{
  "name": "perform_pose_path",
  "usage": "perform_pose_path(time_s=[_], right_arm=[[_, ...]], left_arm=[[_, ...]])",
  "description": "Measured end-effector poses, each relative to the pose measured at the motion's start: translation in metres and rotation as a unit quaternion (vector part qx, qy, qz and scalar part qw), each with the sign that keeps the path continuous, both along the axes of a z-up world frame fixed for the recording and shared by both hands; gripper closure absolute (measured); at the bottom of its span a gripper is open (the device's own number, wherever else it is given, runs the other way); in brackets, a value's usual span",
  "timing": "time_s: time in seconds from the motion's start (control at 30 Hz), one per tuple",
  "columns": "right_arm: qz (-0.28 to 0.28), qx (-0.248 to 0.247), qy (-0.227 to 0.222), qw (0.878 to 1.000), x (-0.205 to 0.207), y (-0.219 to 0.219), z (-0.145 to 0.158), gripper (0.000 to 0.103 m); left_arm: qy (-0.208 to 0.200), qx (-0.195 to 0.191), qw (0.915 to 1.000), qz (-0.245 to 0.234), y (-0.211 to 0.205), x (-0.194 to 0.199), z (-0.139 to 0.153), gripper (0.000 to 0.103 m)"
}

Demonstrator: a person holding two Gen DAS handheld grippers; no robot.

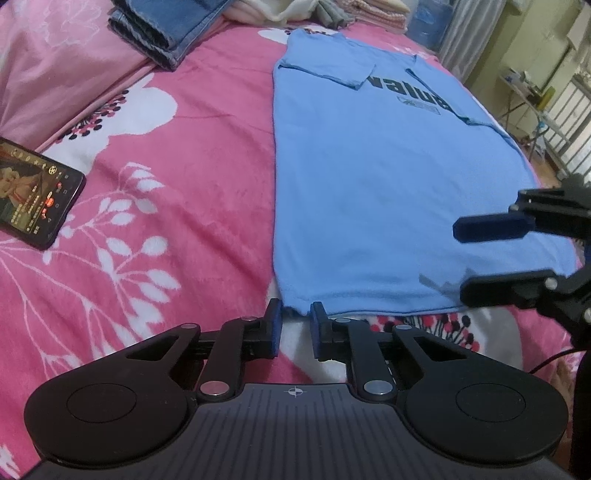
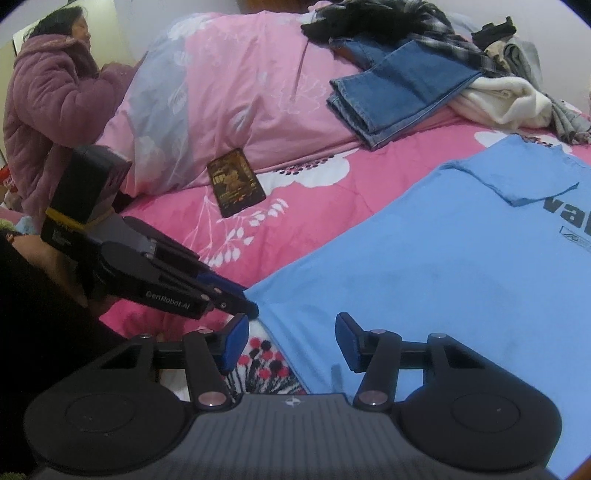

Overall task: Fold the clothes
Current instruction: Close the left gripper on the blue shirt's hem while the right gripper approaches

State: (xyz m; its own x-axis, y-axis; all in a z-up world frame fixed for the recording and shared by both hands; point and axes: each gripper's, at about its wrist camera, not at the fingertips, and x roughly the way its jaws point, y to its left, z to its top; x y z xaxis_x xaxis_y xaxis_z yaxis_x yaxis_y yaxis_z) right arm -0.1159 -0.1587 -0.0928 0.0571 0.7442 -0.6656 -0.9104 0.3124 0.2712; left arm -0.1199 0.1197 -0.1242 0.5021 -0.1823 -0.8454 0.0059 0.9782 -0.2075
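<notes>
Blue T-shirt lay flat on the pink bedspread, sleeves already folded in. Left gripper had nearly closed on the shirt's near hem corner, though a firm pinch could not be confirmed; right gripper hovered half-open over that hem. Lengthwise folds remained.

Your left gripper sits at the near left corner of the blue shirt, its blue pads narrowly apart with the hem corner between them; whether they press the cloth you cannot tell. The shirt lies flat on the pink bedspread, sleeves folded in, black lettering near the far end. Your right gripper reaches in from the right over the near right corner, jaws apart. A phone lies left, jeans beyond.
</notes>
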Motion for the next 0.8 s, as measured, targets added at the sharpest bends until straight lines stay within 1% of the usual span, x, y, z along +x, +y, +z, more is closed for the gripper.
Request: perform_pose_path(time_s=[0.23, 0.27, 0.33, 0.4, 0.57, 0.67, 0.8], right_arm=[[-0.002, -0.004, -0.005, 1.000, -0.002, 0.000, 0.000, 0.048], [-0.002, -0.005, -0.005, 1.000, -0.002, -0.001, 0.000, 0.048], [-0.002, -0.007, -0.006, 1.000, -0.002, 0.000, -0.001, 0.048], [-0.001, -0.010, -0.009, 1.000, -0.003, 0.000, -0.001, 0.048], [0.007, -0.026, -0.032, 0.999, -0.009, 0.007, -0.003, 0.048], [0.013, -0.034, -0.062, 0.997, -0.013, 0.014, -0.005, 0.048], [0.027, -0.033, -0.100, 0.994, -0.019, 0.030, -0.009, 0.048]], left_arm=[[0.008, -0.050, 0.9980, 0.038, 0.013, 0.003, -0.001, 0.088], [0.010, -0.051, 0.9979, 0.039, 0.013, 0.004, -0.001, 0.088], [0.013, -0.044, 0.9983, 0.036, 0.011, 0.007, -0.001, 0.089], [0.017, -0.027, 0.9991, 0.028, 0.005, 0.009, 0.000, 0.091], [0.023, 0.001, 0.9995, 0.021, -0.003, 0.014, 0.002, 0.098], [0.027, 0.000, 0.9992, 0.030, -0.004, 0.016, 0.005, 0.100], [0.030, 0.000, 0.9987, 0.040, -0.005, 0.019, 0.010, 0.101]])
